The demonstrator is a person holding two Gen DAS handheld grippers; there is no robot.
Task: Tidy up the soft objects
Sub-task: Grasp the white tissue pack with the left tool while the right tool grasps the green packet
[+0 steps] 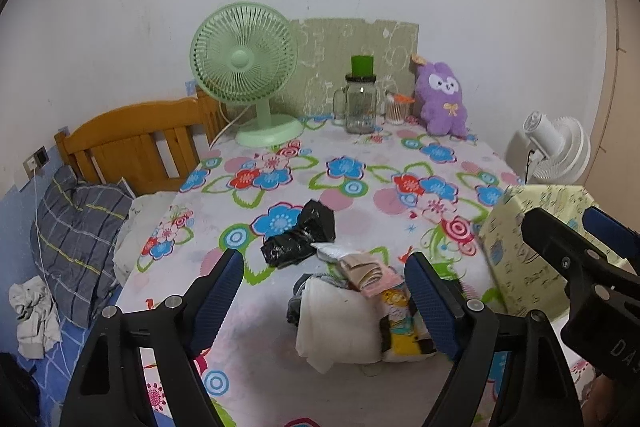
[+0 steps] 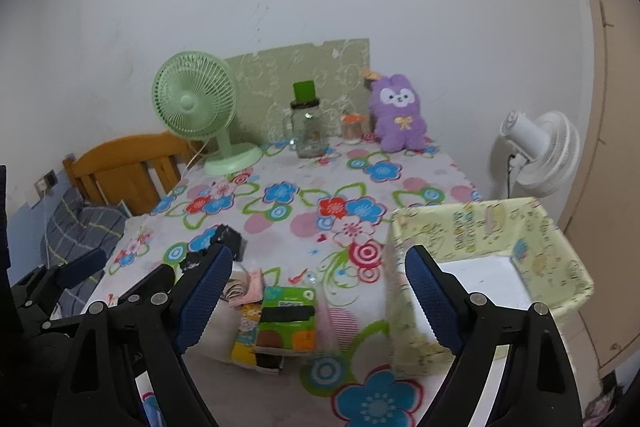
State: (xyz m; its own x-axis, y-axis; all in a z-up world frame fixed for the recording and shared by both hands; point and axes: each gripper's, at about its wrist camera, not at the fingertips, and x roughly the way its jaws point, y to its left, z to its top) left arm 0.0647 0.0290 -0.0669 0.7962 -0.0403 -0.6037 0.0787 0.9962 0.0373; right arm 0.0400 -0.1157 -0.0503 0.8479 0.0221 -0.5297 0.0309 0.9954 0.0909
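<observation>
A pile of soft items lies on the flowered tablecloth: a white cloth, pink folded cloths, a yellow cartoon pouch and a crumpled black bag. In the right wrist view the pile shows a green packet on top. A pale yellow fabric bin stands to the right, its white bottom bare. My left gripper is open and empty just above the pile. My right gripper is open and empty between pile and bin.
At the table's back stand a green fan, a glass jar with a green lid, a small orange-topped jar and a purple plush. A white fan stands right. A bed with a grey pillow lies left.
</observation>
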